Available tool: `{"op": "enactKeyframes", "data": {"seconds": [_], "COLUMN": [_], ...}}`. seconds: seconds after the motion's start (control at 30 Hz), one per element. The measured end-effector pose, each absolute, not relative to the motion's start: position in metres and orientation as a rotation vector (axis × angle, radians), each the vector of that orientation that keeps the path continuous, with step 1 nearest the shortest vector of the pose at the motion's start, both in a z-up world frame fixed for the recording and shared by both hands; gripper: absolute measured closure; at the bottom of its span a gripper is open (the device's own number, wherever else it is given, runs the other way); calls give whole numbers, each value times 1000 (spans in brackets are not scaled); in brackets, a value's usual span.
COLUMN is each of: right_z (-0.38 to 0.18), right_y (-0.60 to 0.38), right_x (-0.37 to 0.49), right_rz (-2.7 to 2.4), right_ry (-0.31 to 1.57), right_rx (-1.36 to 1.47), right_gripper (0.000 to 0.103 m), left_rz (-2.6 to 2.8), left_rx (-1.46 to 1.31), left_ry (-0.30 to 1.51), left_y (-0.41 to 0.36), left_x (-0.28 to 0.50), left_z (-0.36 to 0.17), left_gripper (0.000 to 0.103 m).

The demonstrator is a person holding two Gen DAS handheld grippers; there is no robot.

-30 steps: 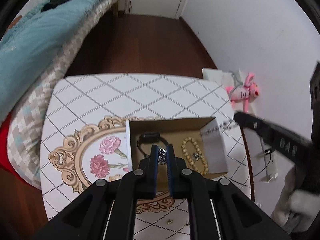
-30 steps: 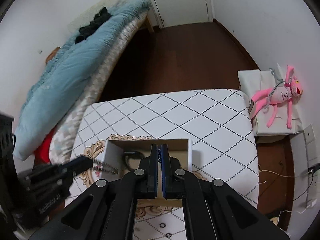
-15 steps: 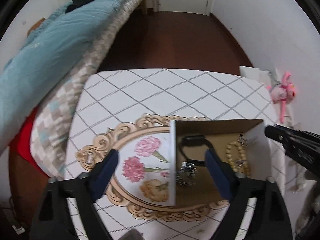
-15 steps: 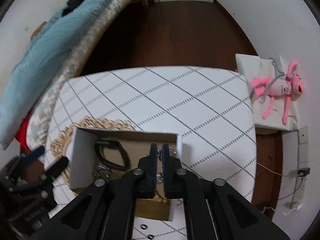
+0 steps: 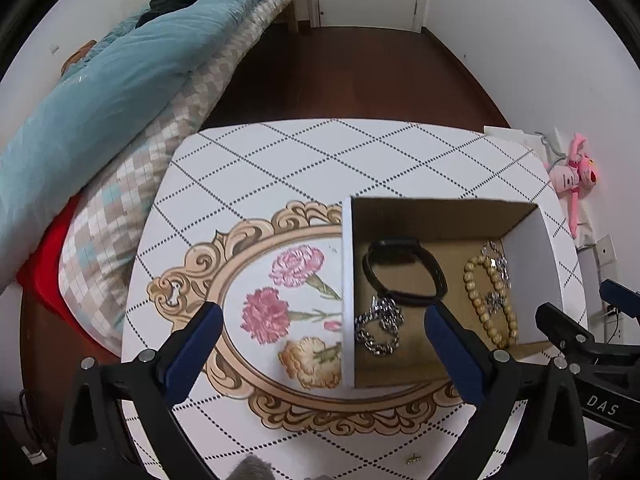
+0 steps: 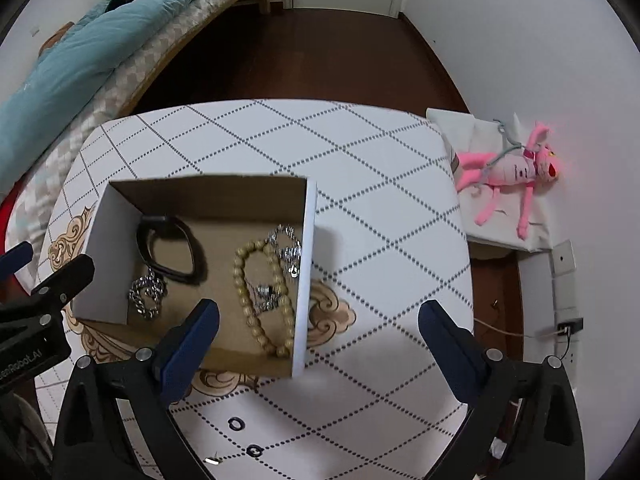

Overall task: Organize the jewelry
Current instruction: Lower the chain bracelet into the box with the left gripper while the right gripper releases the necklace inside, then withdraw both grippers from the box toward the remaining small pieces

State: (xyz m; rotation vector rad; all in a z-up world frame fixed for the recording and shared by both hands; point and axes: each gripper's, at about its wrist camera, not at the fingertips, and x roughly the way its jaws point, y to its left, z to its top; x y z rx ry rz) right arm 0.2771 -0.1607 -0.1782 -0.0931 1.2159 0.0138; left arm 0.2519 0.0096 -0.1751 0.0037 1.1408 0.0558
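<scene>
Both tongs opening, nothing between them: left tongs (image 5: 322, 322) straddle the box's (image 5: 347, 280) left wall, right tongs (image 6: 318, 320) its right wall; box mid-table (image 6: 360, 160), jewelry (image 6: 262, 292) inside; far table half bare.

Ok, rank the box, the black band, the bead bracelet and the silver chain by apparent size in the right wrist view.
1. cardboard box
2. bead bracelet
3. black band
4. silver chain

table (image 6: 380, 200): white, dotted diamond grid, floral medallion | on it: open cardboard box (image 6: 308, 280), two black rings (image 6: 235, 424), small gold piece (image 5: 413, 458)
</scene>
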Motion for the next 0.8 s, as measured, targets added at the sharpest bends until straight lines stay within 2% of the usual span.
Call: {"op": "enactKeyframes", "data": {"seconds": [0.33, 0.8], "right_z": [-172, -99], "right_y": [-170, -175], "right_x": [262, 197], "right_rz": [-16, -51], "right_ry": [1182, 973], "right_rx": [-65, -50], "right_gripper": [2, 2], "left_rz": [53, 81], "left_rx": [-7, -24], "left_ry": [1128, 960], "left_y": [7, 6], "left_x": [233, 172], "left_z": [-168, -100], "left_gripper": [0, 0]}}
